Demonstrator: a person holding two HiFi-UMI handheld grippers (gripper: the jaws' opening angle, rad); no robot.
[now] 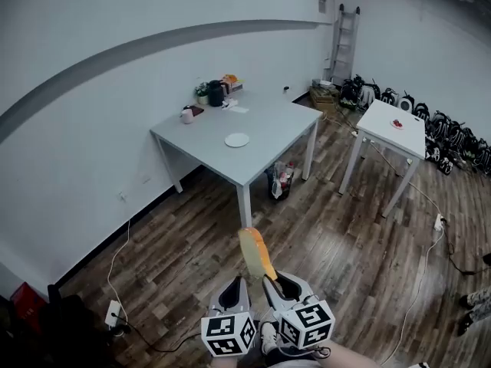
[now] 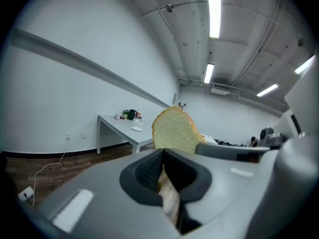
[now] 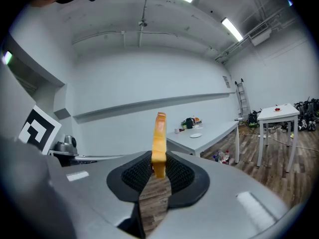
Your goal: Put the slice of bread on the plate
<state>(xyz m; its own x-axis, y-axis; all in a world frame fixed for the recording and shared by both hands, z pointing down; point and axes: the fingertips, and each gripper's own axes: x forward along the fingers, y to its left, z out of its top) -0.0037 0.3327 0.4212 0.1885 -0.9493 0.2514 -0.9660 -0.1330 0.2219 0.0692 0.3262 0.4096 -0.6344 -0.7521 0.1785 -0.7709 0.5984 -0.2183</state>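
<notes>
A slice of bread (image 1: pixel 257 255) stands upright and edge-on in my right gripper (image 1: pixel 268 280), which is shut on its lower edge. In the right gripper view the bread slice (image 3: pixel 159 133) rises from between the pads of that gripper (image 3: pixel 158 166). My left gripper (image 1: pixel 236 284) is just to the left of it, shut and empty. In the left gripper view the left gripper (image 2: pixel 163 153) is low, with the bread slice (image 2: pixel 173 131) just beyond it. The small white plate (image 1: pixel 237 139) lies on the grey table (image 1: pixel 268 125), far ahead across the floor. The plate (image 3: pixel 196 135) also shows in the right gripper view.
A mug (image 1: pixel 186 115), a dark jug (image 1: pixel 215 93) and a plant stand at the table's back edge. A bag (image 1: pixel 282 181) sits under it. A white table (image 1: pixel 399 133) stands to the right, with bags (image 1: pixel 453 140) along the wall. Cables (image 1: pixel 115 259) run over the wooden floor.
</notes>
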